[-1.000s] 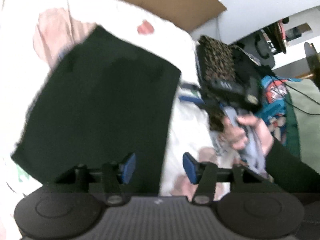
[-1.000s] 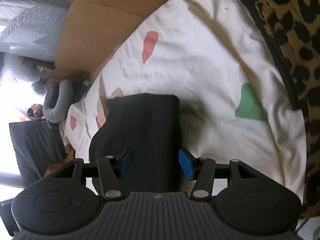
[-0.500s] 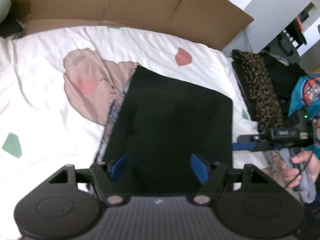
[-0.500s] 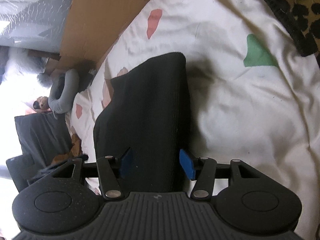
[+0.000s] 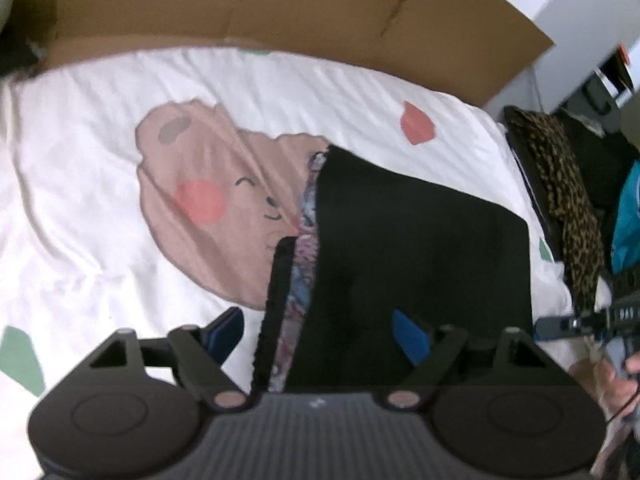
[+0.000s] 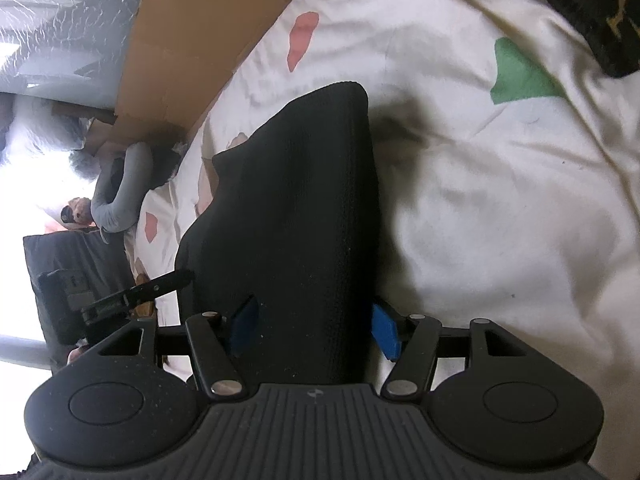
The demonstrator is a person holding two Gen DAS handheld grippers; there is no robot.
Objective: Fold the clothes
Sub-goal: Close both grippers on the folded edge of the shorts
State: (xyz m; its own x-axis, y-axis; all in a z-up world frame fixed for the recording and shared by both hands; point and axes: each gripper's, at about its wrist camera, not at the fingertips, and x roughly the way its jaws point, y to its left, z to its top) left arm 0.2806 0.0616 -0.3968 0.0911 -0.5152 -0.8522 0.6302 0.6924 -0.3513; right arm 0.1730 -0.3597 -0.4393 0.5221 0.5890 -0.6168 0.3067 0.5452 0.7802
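A white printed bed sheet (image 5: 100, 216) backed by cardboard (image 5: 248, 8) carries the folded black garment (image 5: 420, 248). Left hand-held gripper (image 5: 320, 330) is opening, pads clear of its near edge. Right hand-held gripper (image 6: 314, 326) is opening astride its right edge, gripping nothing.

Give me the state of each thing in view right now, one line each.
black garment: folded, lying on the bedsheet, patterned lining showing along its left edge.
left gripper: jaws opening, garment edge between them, pads not pressing.
right gripper: jaws opening, garment between them.
bedsheet: spread out, wrinkled.
leopard-print cloth: lying at the bed's edge.
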